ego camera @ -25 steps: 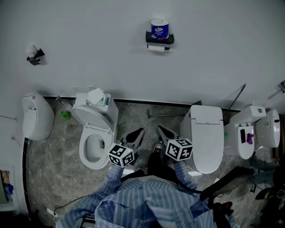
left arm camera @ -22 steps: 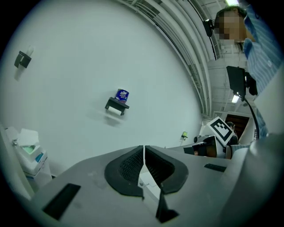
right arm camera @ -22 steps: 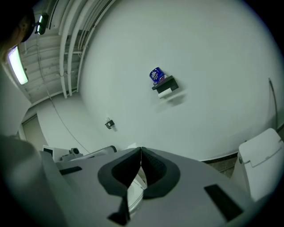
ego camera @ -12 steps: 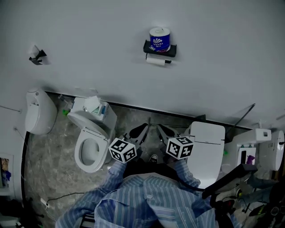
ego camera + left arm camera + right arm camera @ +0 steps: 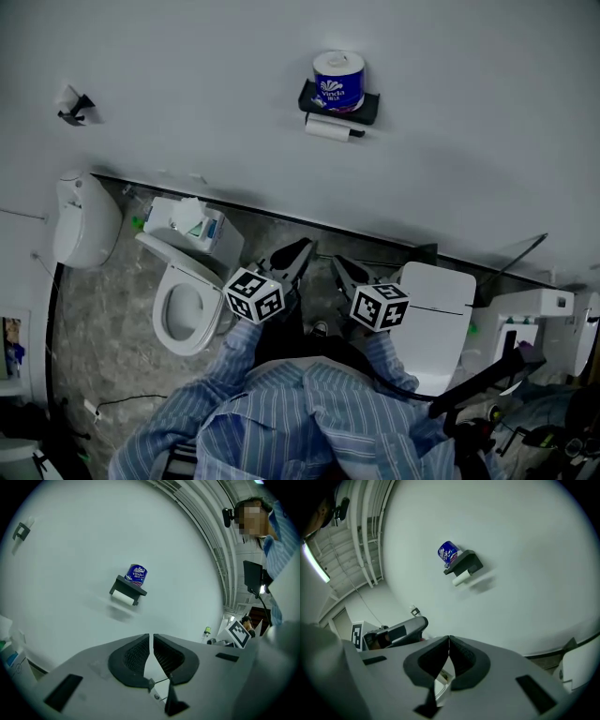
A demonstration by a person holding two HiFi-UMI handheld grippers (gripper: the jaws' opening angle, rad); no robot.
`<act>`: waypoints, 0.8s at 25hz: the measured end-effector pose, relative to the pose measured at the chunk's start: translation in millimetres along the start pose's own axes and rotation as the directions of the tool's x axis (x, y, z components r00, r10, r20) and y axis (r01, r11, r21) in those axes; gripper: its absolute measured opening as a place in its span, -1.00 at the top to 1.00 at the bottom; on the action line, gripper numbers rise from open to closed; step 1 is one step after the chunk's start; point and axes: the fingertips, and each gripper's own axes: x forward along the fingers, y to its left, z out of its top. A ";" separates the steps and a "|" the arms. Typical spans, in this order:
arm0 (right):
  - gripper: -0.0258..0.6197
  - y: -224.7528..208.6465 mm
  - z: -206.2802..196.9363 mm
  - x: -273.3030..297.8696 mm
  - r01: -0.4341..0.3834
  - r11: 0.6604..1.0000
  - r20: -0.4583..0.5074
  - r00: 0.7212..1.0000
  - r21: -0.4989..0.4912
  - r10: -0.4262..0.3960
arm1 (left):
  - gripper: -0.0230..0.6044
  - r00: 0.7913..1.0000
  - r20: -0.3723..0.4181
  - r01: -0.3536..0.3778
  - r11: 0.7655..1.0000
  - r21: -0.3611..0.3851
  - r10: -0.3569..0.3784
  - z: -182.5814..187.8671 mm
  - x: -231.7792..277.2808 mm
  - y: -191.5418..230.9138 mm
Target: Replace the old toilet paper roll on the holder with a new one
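The holder (image 5: 368,106), a black shelf, was fixed high on the pale wall (image 5: 187,84). The new roll (image 5: 338,81), in a blue wrapper, stood upright on top of it. The old roll (image 5: 327,129), thin and white, hung on its side just under the shelf.

The left hand-held gripper (image 5: 151,636) had its jaws closed together, with nothing between them. The right hand-held gripper (image 5: 449,638) was likewise closed and empty. In the head view, both were held side by side in front of the person's striped sleeves (image 5: 242,352), jaws aimed at the wall. Both were well apart from the holder, and neither touched a roll. Each gripper view showed the holder and both rolls ahead, above the jaw tips.

Below, on the mottled floor (image 5: 103,328), an open toilet (image 5: 178,328) stood to the left of the grippers, with a tissue box (image 5: 191,217) on its tank. A closed toilet (image 5: 436,309) stood to the right. A white fixture (image 5: 82,230) hung low on the wall at far left, and a small dark fitting (image 5: 71,103) was on the wall above it.
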 end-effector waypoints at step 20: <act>0.91 -67.3 104.5 92.2 0.126 0.990 0.071 0.989 0.067 -0.131 | 0.23 0.978 0.107 0.208 0.899 -0.385 -0.180 99.0 156.2 119.7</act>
